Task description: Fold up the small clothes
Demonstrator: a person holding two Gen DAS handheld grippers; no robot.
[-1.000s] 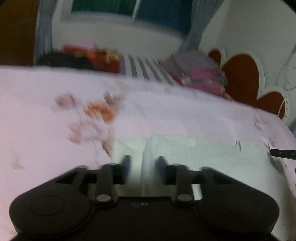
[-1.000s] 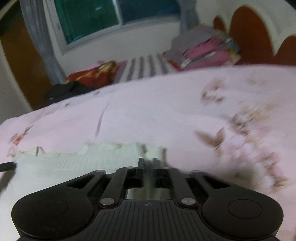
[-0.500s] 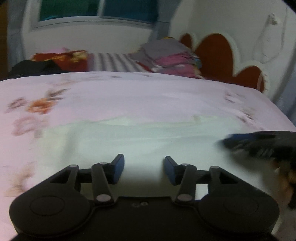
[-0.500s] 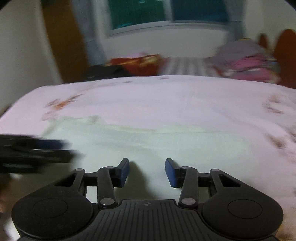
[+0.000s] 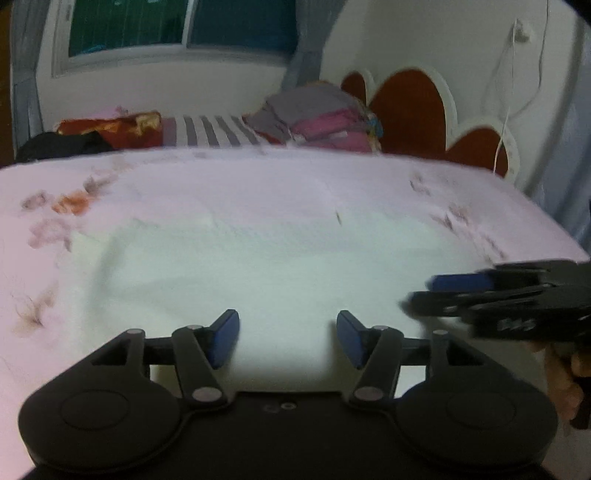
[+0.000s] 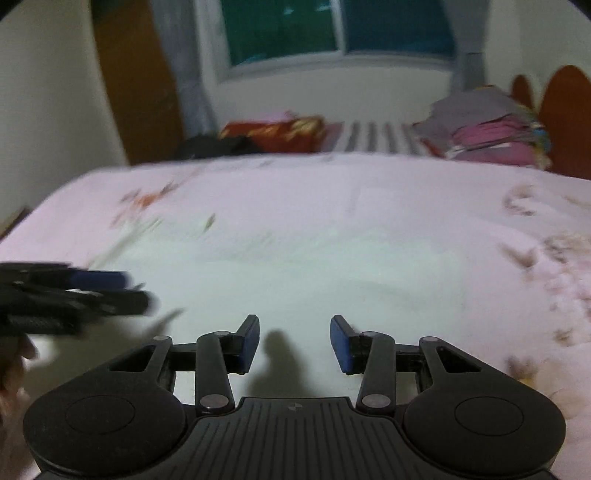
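Note:
A pale, whitish-green small garment [image 5: 266,273] lies spread flat on the pink floral bedsheet [image 5: 258,184]; it also shows in the right wrist view [image 6: 295,273]. My left gripper [image 5: 288,338] is open and empty, hovering over the garment's near edge. My right gripper [image 6: 294,341] is open and empty over the same near edge. Each gripper shows in the other's view: the right one [image 5: 517,295] at the right side, the left one [image 6: 66,295] at the left side. Both views are blurred.
At the far side of the bed lie a stack of folded pink and grey clothes [image 5: 321,118], a striped cloth [image 5: 210,131], a red cloth [image 5: 110,125] and a black one [image 5: 62,146]. A red scalloped headboard [image 5: 413,110] stands to the right. A window [image 6: 332,29] is behind.
One second ago my right gripper was shut on the garment and the left was partly closed around a fold. Both have opened and pulled back, and the garment now lies flat.

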